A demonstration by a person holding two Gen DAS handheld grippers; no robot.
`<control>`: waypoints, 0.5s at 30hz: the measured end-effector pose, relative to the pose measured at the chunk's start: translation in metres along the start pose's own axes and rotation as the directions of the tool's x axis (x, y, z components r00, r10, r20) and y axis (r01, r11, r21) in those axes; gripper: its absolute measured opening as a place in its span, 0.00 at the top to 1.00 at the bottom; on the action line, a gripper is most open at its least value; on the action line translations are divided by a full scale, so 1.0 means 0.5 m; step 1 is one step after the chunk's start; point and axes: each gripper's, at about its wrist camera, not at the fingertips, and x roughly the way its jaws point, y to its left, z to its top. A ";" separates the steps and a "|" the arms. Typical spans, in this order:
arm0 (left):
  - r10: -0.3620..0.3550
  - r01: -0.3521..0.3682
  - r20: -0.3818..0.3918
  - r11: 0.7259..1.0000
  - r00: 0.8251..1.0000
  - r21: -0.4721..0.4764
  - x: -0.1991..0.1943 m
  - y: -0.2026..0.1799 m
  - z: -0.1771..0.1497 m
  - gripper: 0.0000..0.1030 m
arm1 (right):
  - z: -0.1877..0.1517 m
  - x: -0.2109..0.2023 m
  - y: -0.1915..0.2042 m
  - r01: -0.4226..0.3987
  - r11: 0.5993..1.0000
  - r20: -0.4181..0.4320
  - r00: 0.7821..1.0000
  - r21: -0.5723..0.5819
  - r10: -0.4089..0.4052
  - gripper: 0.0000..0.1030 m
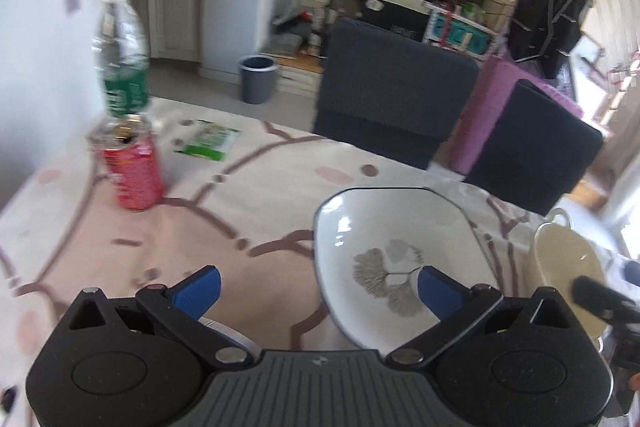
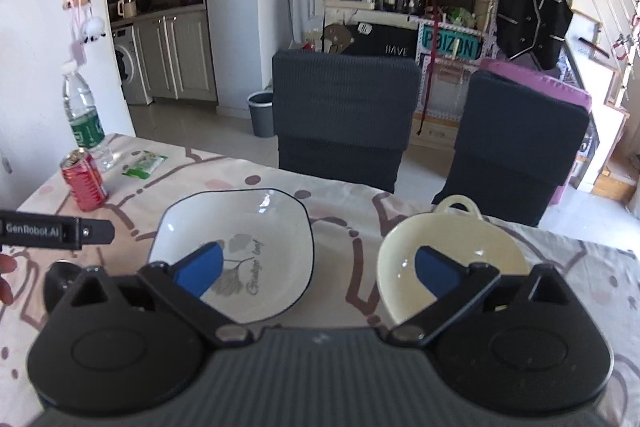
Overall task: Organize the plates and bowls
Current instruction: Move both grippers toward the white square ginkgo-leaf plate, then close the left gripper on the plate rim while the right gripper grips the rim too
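Now both grippers, left and right, hover spread wide, holding nothing; white plate and cream bowl sit side by side near the table's far edge.

We see glossy glazed white plate, glossy cream bowl, matt printed cloth tablecloth, shiny metal can.

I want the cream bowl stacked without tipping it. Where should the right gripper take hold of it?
Grip the cream bowl by its near rim, coming from the front with the open right gripper, one finger inside, one outside. The wall is thin and the bowl sits upright; its loop handle is on the far side.
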 end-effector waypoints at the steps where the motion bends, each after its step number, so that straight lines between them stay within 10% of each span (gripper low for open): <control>1: 0.006 -0.006 -0.007 1.000 1.000 0.004 0.014 -0.001 0.003 0.00 | 0.004 0.023 -0.002 -0.002 1.000 -0.009 1.000 -0.011 0.002 0.00; 8: 0.026 -0.027 -0.059 1.000 0.998 -0.014 0.094 -0.005 0.018 0.00 | 0.032 0.145 -0.021 -0.026 1.000 -0.070 0.997 0.007 0.027 0.01; 15: -0.108 0.095 -0.130 0.990 0.986 -0.102 0.149 0.017 0.018 0.24 | 0.043 0.245 -0.030 -0.095 0.995 -0.159 0.982 0.037 0.100 0.40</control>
